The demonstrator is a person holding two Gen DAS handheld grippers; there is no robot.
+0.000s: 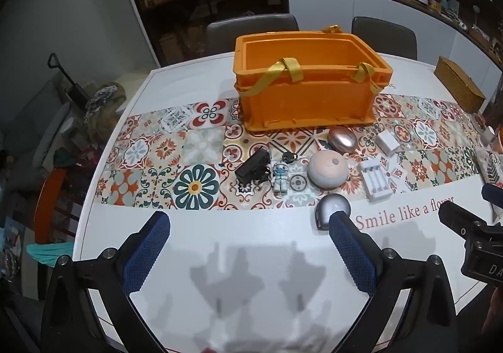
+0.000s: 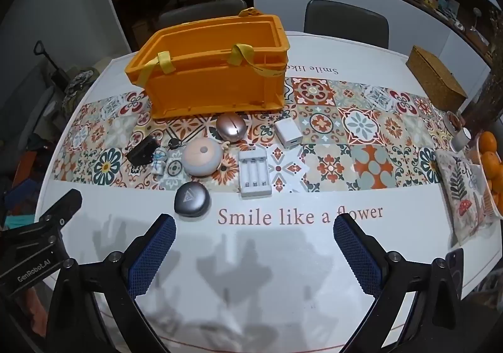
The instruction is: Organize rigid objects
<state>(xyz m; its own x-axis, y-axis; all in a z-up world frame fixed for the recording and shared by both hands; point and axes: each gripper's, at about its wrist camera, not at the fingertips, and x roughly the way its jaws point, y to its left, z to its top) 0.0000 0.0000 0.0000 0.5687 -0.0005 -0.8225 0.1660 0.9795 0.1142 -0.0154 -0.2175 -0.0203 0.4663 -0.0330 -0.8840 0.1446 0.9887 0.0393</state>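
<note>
An orange crate (image 1: pixel 309 101) (image 2: pixel 217 82) with yellow straps stands open at the back of the table. In front of it lie a black box (image 1: pixel 254 167) (image 2: pixel 142 150), a small figurine (image 1: pixel 279 178) (image 2: pixel 159 161), a black key fob (image 1: pixel 289 157), a rose-gold oval case (image 1: pixel 342 139) (image 2: pixel 231 127), a round pink-grey case (image 1: pixel 327 169) (image 2: pixel 202 159), a grey earbud case (image 1: pixel 330 211) (image 2: pixel 191 199), a white battery charger (image 1: pixel 375 178) (image 2: pixel 254 172) and a white plug adapter (image 1: pixel 387 141) (image 2: pixel 288 133). My left gripper (image 1: pixel 250 222) and right gripper (image 2: pixel 254 225) are open and empty above the near table edge.
A wicker box (image 2: pixel 435 82) sits at the back right. A bowl of oranges (image 2: pixel 492 161), a printed cushion (image 2: pixel 465 195) and a small candle (image 2: pixel 460 136) crowd the right edge. Two chairs (image 2: pixel 345 18) stand behind the white table (image 2: pixel 283 258).
</note>
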